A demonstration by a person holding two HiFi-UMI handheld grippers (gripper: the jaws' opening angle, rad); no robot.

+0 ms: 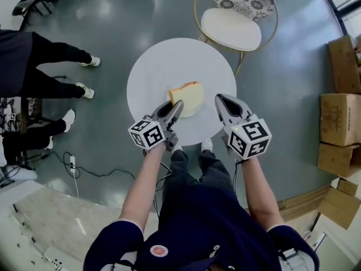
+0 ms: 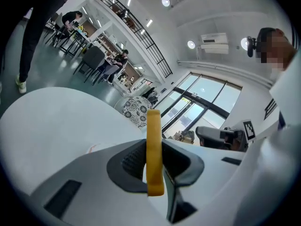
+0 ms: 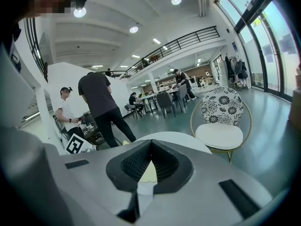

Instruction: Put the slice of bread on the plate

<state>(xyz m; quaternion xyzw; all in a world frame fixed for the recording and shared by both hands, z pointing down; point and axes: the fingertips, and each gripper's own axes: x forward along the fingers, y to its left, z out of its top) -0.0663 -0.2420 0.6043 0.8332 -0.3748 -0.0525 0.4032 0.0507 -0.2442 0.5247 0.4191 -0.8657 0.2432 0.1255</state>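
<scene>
A slice of bread [image 1: 188, 96] with a golden crust hangs over the near middle of the round white table [image 1: 158, 66]. My left gripper [image 1: 177, 107] is shut on its lower left edge. In the left gripper view the bread [image 2: 154, 149] stands edge-on between the two pads. My right gripper [image 1: 220, 99] is just right of the slice, not touching it; its jaws meet at the tips with nothing between them. Past those jaws the bread's pale face [image 3: 149, 173] shows. I cannot tell a plate apart from the white tabletop.
A gold-framed chair [image 1: 231, 27] with a white seat stands at the table's far side. Cardboard boxes [image 1: 338, 117] are stacked at the right. People's legs [image 1: 51, 66] stand at the left, and a cable [image 1: 84, 171] lies on the floor there.
</scene>
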